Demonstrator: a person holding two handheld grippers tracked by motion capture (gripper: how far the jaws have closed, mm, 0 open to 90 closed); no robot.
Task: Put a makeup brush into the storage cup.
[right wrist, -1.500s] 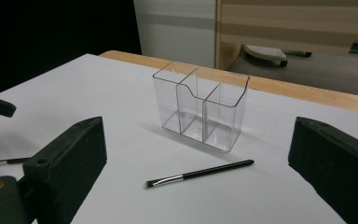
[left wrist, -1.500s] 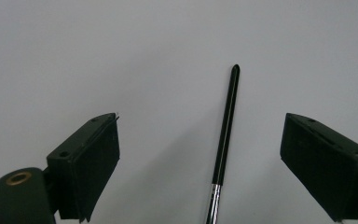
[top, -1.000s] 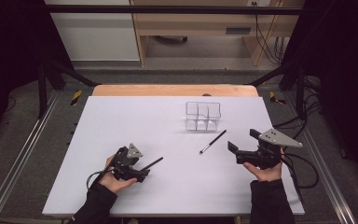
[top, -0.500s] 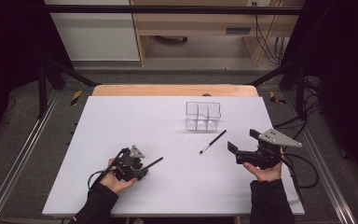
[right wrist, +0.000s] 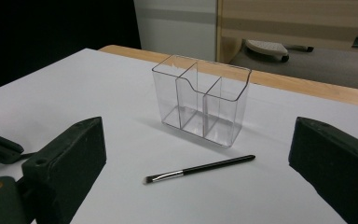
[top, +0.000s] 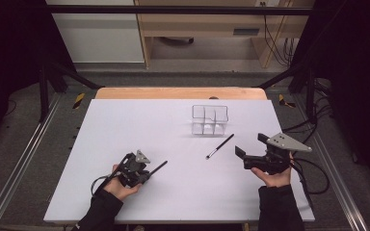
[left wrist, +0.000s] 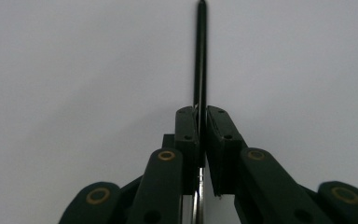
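The slim black brush [left wrist: 200,56] was clamped between the pads of the left gripper [top: 147,174], whose jaws had just been closing onto it. Its handle ran straight out ahead of the fingertips, long axis in line with the jaws, pointing toward the table's middle in the high view. The bristle end lay behind the pads, hidden by the gripper body; only a metal ferrule was partly visible there, probably the head end.

A second brush [right wrist: 198,169] lay flat on the white table [top: 125,125], ahead of the fingertips of the right gripper [top: 250,153] and apart from them, bristles toward the left gripper, handle toward the clear organizer [right wrist: 200,100]. That gripper's jaws stood wide apart with nothing between them.

The organizer stood upright just beyond the loose brush, three compartments visible. Bare table surface surrounded both grippers; the near edge lay close behind both hands.
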